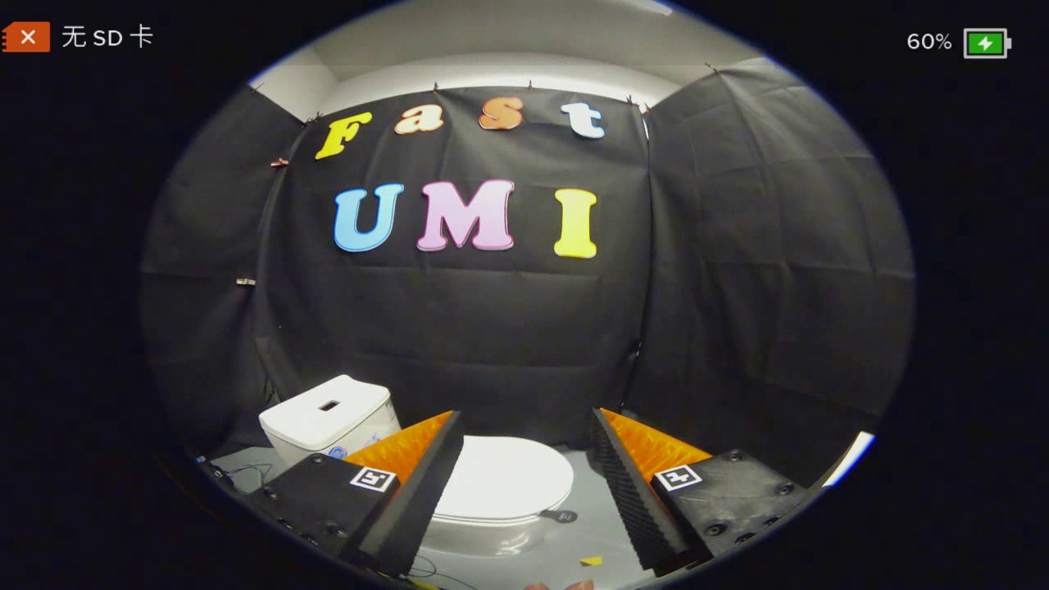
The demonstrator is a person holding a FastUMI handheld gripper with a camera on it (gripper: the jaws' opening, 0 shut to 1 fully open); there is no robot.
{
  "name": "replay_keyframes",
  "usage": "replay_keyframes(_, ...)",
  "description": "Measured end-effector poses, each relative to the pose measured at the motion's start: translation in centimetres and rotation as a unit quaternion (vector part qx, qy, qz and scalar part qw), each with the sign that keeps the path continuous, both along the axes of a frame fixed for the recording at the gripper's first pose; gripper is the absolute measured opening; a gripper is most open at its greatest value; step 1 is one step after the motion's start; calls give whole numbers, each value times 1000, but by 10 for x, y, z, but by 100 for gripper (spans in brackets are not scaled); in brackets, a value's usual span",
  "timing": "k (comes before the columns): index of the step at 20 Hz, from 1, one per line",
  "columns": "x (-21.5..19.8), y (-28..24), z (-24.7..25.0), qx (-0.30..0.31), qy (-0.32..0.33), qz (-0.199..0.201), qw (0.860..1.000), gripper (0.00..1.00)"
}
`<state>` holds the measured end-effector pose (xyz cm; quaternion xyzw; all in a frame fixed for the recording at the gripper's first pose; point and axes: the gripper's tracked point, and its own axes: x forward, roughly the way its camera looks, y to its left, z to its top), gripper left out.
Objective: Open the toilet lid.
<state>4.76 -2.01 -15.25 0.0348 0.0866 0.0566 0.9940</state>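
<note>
While toilet lid (504,477) lies shut, tongs (524,430) hang spread above it, seemingly not touching; cistern (328,414) behind.

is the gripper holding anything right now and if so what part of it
Nothing is held. The gripper is open, its fingers spread wide apart in the air, and the closed toilet lid lies beyond them, untouched, with the tank off to one side.

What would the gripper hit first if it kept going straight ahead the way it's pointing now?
Probably the closed toilet lid. The gripper is open, and the lid lies between and just beyond its fingers. Depth is unclear; if the line runs higher, it would pass over the lid and meet the black cloth wall.
</note>
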Motion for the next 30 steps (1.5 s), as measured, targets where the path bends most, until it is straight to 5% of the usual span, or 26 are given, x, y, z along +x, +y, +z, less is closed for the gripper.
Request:
replay_keyframes(5, 18, -15, -75, 81, 87, 7, 993, 99)
replay_keyframes(14, 51, -62, -181, 209, 210, -15, 955, 99)
replay_keyframes(30, 109, -92, -361, 396, 381, -51, 834, 99)
